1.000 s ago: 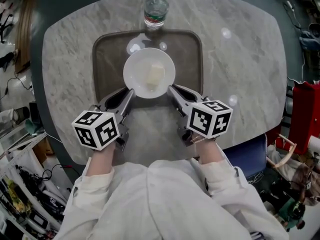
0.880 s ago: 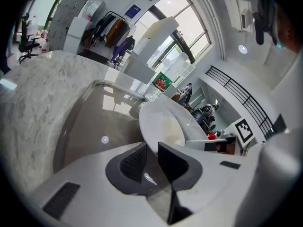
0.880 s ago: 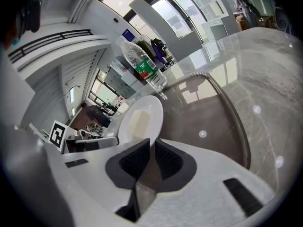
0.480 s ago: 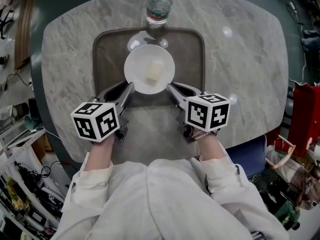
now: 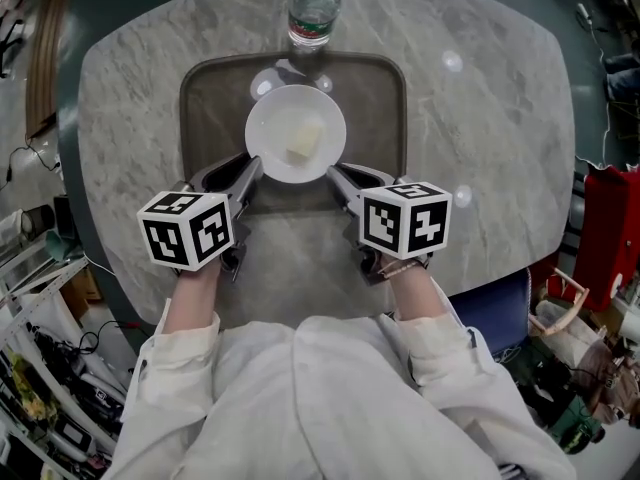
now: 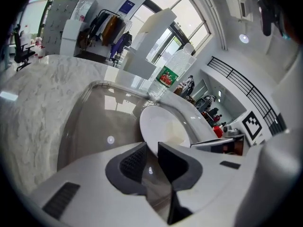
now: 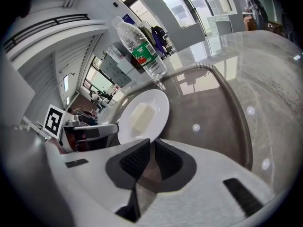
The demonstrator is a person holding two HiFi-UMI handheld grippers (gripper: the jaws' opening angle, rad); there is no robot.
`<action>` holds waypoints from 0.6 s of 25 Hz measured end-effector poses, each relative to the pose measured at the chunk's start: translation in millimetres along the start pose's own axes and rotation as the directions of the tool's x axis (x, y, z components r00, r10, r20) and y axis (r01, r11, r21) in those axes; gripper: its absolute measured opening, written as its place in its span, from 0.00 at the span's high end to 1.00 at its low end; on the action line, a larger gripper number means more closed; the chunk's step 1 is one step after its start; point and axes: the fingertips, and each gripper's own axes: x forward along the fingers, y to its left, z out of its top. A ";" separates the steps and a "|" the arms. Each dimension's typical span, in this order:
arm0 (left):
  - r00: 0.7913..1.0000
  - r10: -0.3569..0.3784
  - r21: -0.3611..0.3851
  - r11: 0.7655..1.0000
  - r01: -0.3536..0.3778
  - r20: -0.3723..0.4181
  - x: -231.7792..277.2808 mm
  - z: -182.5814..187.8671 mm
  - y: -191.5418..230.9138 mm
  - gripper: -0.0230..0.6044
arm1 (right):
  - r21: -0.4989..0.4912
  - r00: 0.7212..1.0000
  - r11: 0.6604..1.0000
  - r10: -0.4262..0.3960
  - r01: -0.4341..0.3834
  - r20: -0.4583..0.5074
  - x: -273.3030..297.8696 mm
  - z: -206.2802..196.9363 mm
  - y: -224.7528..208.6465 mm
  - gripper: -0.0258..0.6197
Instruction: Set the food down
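**Inspector:** Item one, the marble-topped desk [image 5: 500, 118]: hard and level. Item two, the brown tray [image 5: 375, 108] at its middle, with a raised lip all round.

**Clerk:** And the load?

**Inspector:** A white plate [image 5: 270, 128] sits over the tray's centre. Whether its base touches the tray, I cannot tell. The left claw [image 5: 250, 168] is pinched onto the near-left rim and the right claw [image 5: 335, 174] onto the near-right rim. Each has only the thin edge between its pads.

**Clerk:** How will it handle?

**Inspector:** I judge the plate rigid, glazed, slippery and breakable. It looks light, but both grips are on the near side, so it will tend to tip away from the person. The rim is the proper hold, and both sides must go down together. A water bottle [image 5: 311, 13] stands just beyond the tray's far lip, apart from the plate.

**Clerk:** The food itself?

**Inspector:** One pale food block [image 5: 303, 140] lies loose, slightly right of the plate's centre. It looks soft and nothing restrains it, so a tilt would likely slide it. Handle it by the plate only.
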 end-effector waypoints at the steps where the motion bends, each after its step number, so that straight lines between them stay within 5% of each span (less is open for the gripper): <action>1: 1.000 0.001 0.003 1.000 -0.001 -0.003 0.1 0.1 0.8 0.86 | -0.006 1.000 1.000 -0.003 0.003 0.001 -0.1 -0.2 0.8 0.92; 15: 0.992 0.037 -0.022 0.999 -0.035 0.118 -13.9 11.1 0.0 0.85 | -0.061 0.999 0.998 0.004 -0.002 0.035 -6.5 -1.0 6.5 0.92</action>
